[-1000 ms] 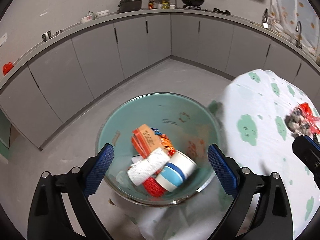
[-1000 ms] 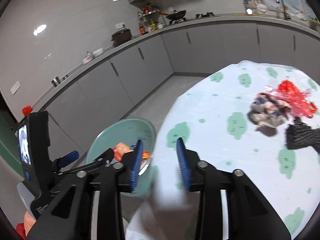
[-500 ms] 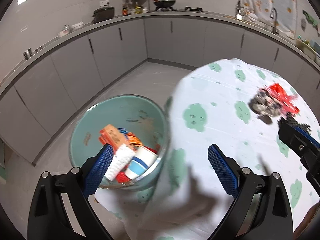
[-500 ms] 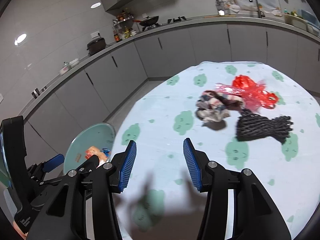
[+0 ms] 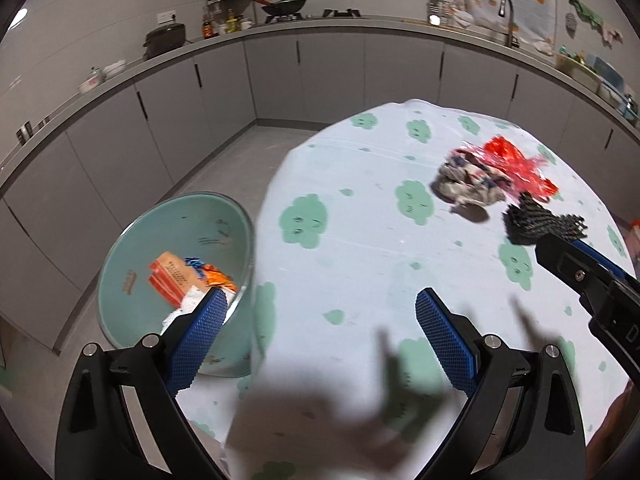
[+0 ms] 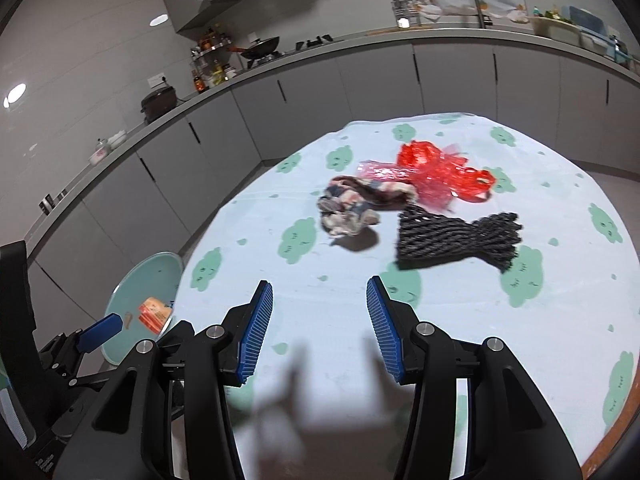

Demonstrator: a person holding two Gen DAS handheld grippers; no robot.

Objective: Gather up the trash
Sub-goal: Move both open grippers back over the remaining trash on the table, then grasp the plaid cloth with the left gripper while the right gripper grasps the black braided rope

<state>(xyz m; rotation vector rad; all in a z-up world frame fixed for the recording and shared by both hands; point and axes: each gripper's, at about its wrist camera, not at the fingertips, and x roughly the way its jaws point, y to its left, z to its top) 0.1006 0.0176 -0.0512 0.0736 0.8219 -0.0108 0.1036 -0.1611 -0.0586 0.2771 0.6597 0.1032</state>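
Kitchen w/ grey cabinets all round. A round table (image 6: 560, 320) covered by a pale cloth w/ green cloud prints stands in the middle. Two hand-held grippers hang above its near edge, both empty. The left gripper (image 5: 320, 320) has its blue-padded jaws wide apart, one finger over the table, the other over a teal bin (image 5: 140, 248) that sits on the floor just beside the table's left edge. Inside the bin: an orange packet (image 5: 172, 276), white crumpled paper and other bits, partly hidden behind the finger. The right gripper (image 6: 320, 312) also has its jaws apart, nothing between them, pointing toward the trash left on the table. That trash lies in a cluster toward the far side: a crumpled patterned wrapper (image 6: 352, 208), a red plastic bag (image 6: 440, 172) touching it behind, and a black foam net (image 6: 456, 236) just beside both, nearest the right gripper. Gripper shadows fall on the cloth near the front edge.
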